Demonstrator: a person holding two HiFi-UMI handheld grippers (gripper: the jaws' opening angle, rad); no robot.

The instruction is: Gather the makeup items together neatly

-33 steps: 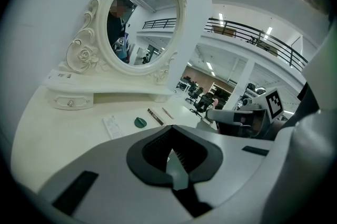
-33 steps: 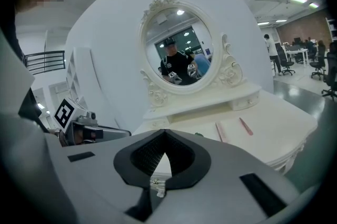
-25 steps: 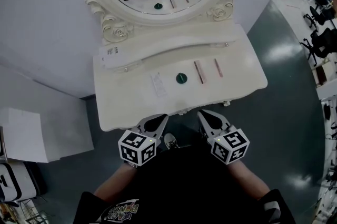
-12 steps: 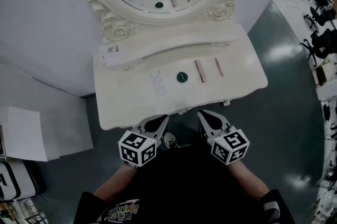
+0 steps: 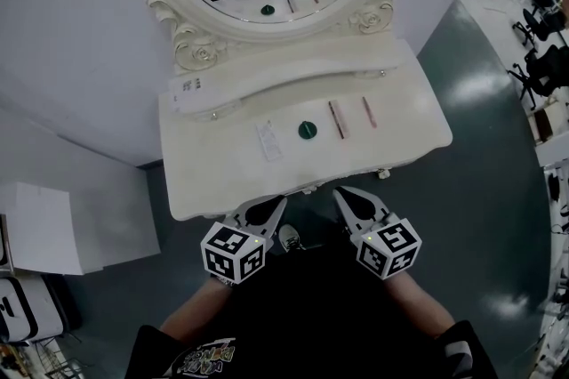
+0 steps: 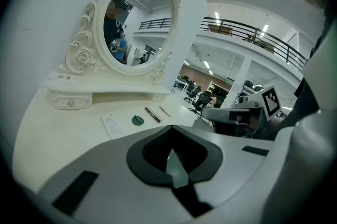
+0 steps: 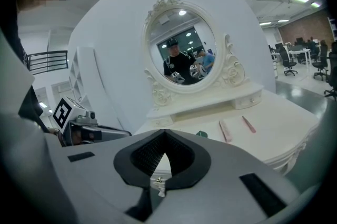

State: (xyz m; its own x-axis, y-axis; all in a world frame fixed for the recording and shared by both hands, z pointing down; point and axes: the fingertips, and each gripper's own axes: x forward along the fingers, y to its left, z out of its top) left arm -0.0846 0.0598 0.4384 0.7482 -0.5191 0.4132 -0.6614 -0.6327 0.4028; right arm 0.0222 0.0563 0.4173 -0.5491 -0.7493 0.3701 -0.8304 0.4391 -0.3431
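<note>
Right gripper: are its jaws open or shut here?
Shut and empty: in its own view the right gripper has its tips touching, with nothing held between them.

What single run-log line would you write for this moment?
phase: pre-pick | left gripper: shut, empty | right gripper: shut, empty | white packet, green disc, brown stick, pink stick: apart on vanity table

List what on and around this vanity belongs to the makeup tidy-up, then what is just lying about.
For the job:
green round compact
dark brown pencil
pink stick
white sachet, probably

Just lying about:
paper tag
white box
office chairs
</note>
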